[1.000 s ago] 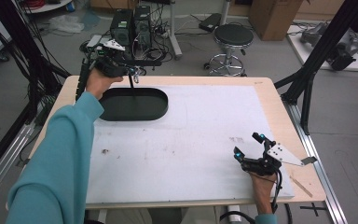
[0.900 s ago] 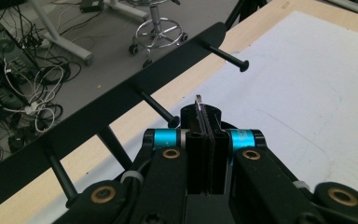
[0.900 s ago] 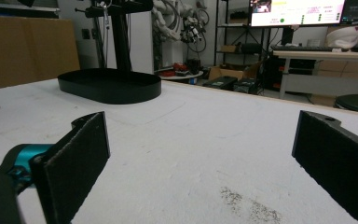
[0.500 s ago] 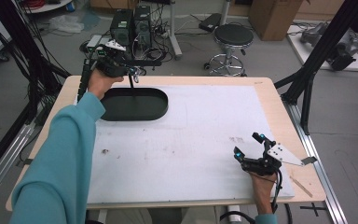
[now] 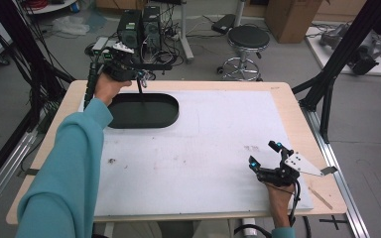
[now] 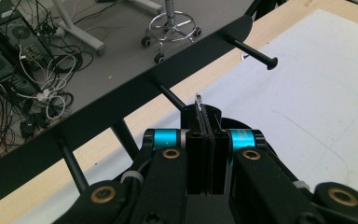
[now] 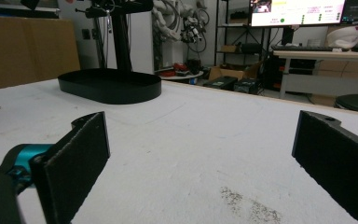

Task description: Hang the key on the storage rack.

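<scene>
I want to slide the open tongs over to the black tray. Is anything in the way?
No, nothing visible is in the way. The open right tongs sit near the table's front right and the black oval tray sits far left. Between them lies flat white mat with a few faint smudges.

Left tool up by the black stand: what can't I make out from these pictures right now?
- What the left tool pinches: a thin glinting sliver in the left gripper view, too small to name.
- The stand's bar with pegs: cut off by both frame edges there.
- Left tool's tip in the high view: hidden behind the hand.
- Tray contents: too dark to tell in the high view.
</scene>
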